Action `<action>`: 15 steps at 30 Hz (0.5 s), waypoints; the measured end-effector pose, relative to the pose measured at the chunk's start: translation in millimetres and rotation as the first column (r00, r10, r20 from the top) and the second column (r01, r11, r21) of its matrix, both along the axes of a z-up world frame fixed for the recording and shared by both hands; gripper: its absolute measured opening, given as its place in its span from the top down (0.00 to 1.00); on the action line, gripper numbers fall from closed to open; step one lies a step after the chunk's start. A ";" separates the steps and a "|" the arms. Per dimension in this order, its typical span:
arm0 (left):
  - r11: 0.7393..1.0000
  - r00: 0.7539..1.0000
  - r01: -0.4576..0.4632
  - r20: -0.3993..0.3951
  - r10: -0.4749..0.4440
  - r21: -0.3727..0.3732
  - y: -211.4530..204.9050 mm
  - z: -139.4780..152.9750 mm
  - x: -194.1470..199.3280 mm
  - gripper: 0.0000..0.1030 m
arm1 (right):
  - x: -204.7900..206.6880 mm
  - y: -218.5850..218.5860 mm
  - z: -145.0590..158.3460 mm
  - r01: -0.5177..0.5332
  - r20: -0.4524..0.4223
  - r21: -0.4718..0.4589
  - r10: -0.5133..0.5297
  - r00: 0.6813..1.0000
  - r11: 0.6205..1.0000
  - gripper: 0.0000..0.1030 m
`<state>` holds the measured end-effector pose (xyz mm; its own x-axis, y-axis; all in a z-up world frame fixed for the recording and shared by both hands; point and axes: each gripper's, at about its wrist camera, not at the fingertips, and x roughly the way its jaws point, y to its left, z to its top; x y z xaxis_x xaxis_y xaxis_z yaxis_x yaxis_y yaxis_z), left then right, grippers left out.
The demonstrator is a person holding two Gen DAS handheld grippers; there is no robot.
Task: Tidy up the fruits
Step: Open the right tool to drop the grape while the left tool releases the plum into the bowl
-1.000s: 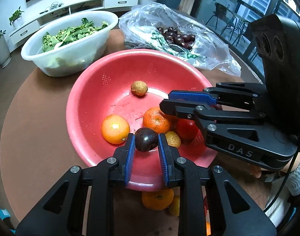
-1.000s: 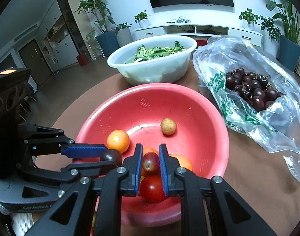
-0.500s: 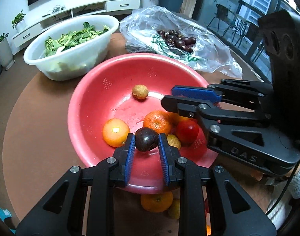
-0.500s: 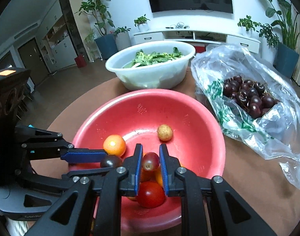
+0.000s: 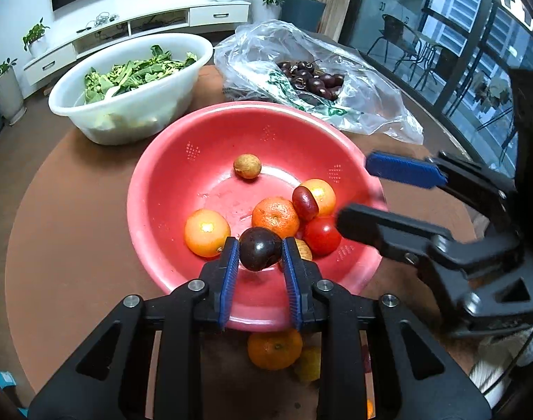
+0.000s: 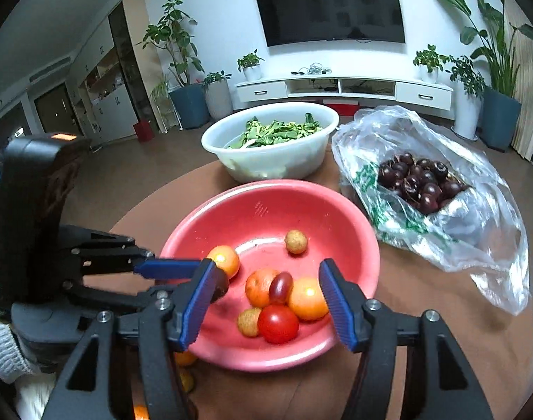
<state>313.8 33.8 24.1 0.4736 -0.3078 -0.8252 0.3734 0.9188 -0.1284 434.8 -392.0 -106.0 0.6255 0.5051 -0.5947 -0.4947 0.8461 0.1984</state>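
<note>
A red bowl (image 5: pixel 168 175) (image 6: pixel 336 210) on the brown table holds oranges (image 5: pixel 207 232), a tomato (image 5: pixel 322 235) (image 6: pixel 277 323), a small tan fruit (image 5: pixel 247 165) and a small red plum (image 5: pixel 304 203) (image 6: pixel 281 287) lying on the oranges. My left gripper (image 5: pixel 260 257) is shut on a dark plum (image 5: pixel 259 249) above the bowl's near rim. My right gripper (image 6: pixel 266 301) is open and empty above the bowl, its jaws wide apart; it also shows in the left wrist view (image 5: pixel 381 196).
A white basin of greens (image 5: pixel 126 84) (image 6: pixel 269 140) stands behind the bowl. A plastic bag of dark cherries (image 5: pixel 311 77) (image 6: pixel 416 182) lies at the back right. An orange (image 5: pixel 274 348) and other fruit lie on the table by the bowl's near rim.
My right gripper has opened and let go of the small red plum, which now lies on the oranges in the bowl. My left gripper still holds the dark plum.
</note>
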 end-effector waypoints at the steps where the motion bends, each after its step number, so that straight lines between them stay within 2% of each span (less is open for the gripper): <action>1: 1.000 1.000 -0.005 -0.001 0.005 0.002 0.3 -0.8 0.5 0.77 | -4.7 -1.8 -0.5 0.000 0.001 0.004 0.000 1.000 1.000 0.38; 5: 0.999 1.000 -0.007 -0.013 0.008 0.031 -0.6 -7.8 0.5 0.77 | -16.3 -3.9 -4.1 0.003 -0.001 0.003 -0.003 1.000 1.000 0.38; 15: 0.997 0.998 -0.004 0.066 -0.002 0.082 -6.6 -13.8 -6.6 0.76 | -24.8 -9.6 -15.9 0.012 -0.034 0.030 -0.011 0.999 0.999 0.38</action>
